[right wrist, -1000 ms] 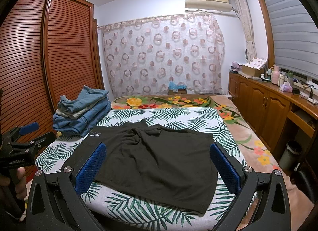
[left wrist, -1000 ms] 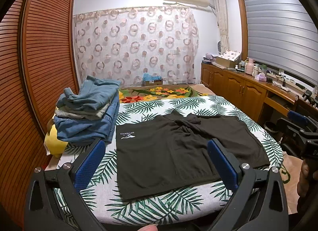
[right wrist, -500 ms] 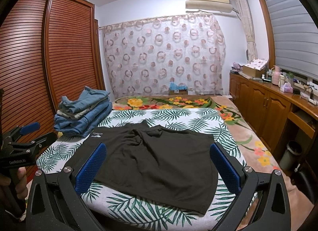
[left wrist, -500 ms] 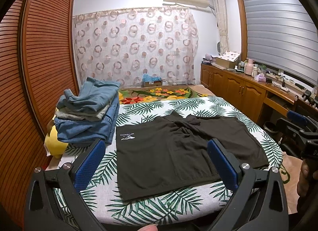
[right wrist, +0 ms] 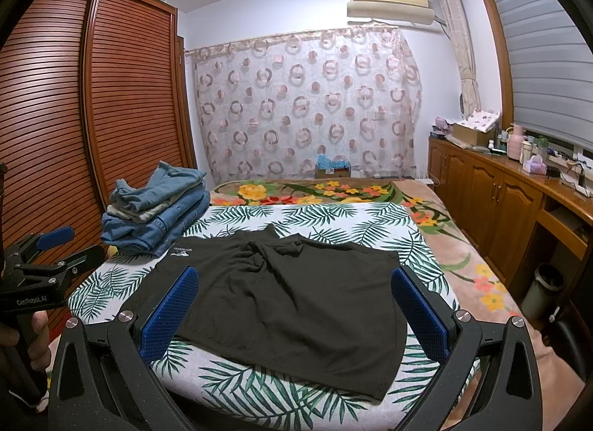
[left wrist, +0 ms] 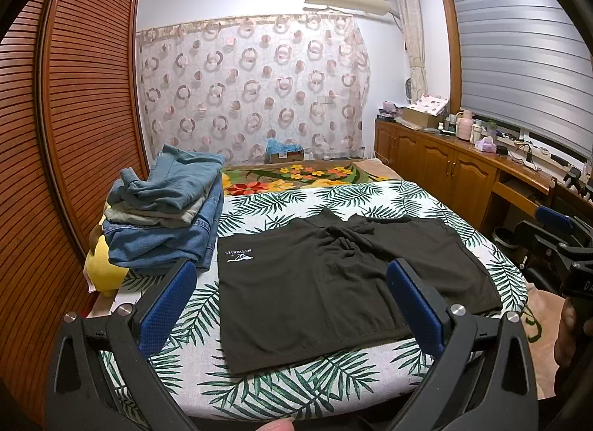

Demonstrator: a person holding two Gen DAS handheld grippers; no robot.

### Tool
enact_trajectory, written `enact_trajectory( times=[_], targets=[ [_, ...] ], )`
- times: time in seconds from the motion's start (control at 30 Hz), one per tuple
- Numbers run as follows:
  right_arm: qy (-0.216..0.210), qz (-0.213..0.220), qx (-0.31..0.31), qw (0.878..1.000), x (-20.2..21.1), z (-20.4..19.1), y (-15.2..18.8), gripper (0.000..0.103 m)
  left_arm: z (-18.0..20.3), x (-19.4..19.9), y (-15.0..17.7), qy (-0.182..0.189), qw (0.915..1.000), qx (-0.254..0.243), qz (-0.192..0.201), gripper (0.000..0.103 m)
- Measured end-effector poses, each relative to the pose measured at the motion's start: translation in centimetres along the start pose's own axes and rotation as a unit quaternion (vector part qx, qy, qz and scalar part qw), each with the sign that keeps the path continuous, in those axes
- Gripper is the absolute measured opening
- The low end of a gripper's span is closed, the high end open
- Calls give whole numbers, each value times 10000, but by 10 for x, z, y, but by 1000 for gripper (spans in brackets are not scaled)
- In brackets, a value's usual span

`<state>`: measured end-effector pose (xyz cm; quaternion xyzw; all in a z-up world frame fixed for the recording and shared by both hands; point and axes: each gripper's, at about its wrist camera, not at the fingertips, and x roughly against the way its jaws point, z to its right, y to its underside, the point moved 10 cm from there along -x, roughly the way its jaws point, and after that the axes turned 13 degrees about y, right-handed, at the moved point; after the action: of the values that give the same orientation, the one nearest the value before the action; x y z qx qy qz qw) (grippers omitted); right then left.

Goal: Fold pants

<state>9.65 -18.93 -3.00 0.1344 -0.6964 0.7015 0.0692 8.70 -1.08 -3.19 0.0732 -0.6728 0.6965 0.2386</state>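
Black shorts (left wrist: 333, 282) lie flat on the bed (left wrist: 370, 197), long axis left-right, just ahead of both. Left hand-held gripper (left wrist: 292, 305) and right hand-held gripper (right wrist: 292, 305) gape wide, empty; each is nearer its own end.

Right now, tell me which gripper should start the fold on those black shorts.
Probably the left gripper: open, it faces the near edge of the black shorts squarely, by the logo end. The right gripper, also open, sits toward the opposite end, so it could take that corner.

One pair of black shorts (left wrist: 333, 282), one stack of folded clothes (left wrist: 163, 216), two grippers, left gripper (left wrist: 291, 295) and right gripper (right wrist: 292, 305).
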Motion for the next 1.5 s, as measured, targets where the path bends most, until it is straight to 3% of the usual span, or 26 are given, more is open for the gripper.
enact_trajectory(
  times=[0.37, 0.83, 1.43, 1.5],
  targets=[
    [-5, -43, 17, 10000, -3, -1, 2, 103, -1, -3, 2, 6, 9999, 23, -113, 103],
    [37, -228, 183, 9996, -13, 1, 7, 103, -27, -33, 42, -28, 9978, 181, -639, 103],
    [19, -809, 447, 9957, -35, -2, 17, 103, -57, -46, 76, 65, 9938, 403, -1033, 102],
    [16, -908, 480, 9947, -38, -3, 19, 103, -61, -47, 82, 89, 9931, 448, -1081, 99]
  ],
)
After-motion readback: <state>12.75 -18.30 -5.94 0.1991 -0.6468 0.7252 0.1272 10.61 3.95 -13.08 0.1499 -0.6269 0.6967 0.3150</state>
